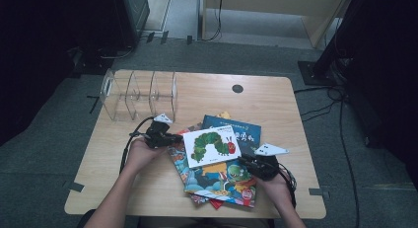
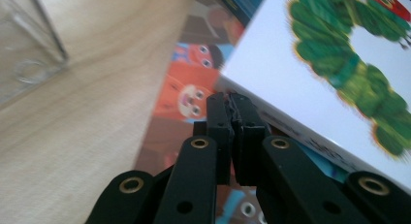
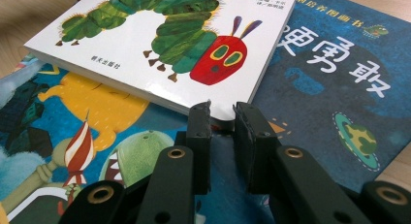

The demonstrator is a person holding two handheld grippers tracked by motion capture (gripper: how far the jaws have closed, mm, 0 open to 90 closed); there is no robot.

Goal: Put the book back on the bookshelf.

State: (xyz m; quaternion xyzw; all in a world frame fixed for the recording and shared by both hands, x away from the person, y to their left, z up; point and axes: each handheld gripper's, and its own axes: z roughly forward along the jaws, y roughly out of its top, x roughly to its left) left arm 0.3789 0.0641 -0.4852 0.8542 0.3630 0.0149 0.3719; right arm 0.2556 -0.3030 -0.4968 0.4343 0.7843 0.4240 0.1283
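One white caterpillar book [image 1: 212,145] is lying atop the stacked books [image 1: 222,181] on the surface [image 1: 276,104], being approached at opposite corners: left tool [image 2: 231,104] closed empty, right tool [image 3: 222,112] slightly parted, unclamped. A firm corner grip is probably being needed next.

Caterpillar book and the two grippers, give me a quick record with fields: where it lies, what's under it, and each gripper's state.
book: white caterpillar book, on top of the pile
under it: picture books spread on the wooden table
left gripper: jaws shut, tips at the book's left edge
right gripper: jaws slightly apart at the book's near corner; contact unclear
nearby: clear rack, standing behind the left hand
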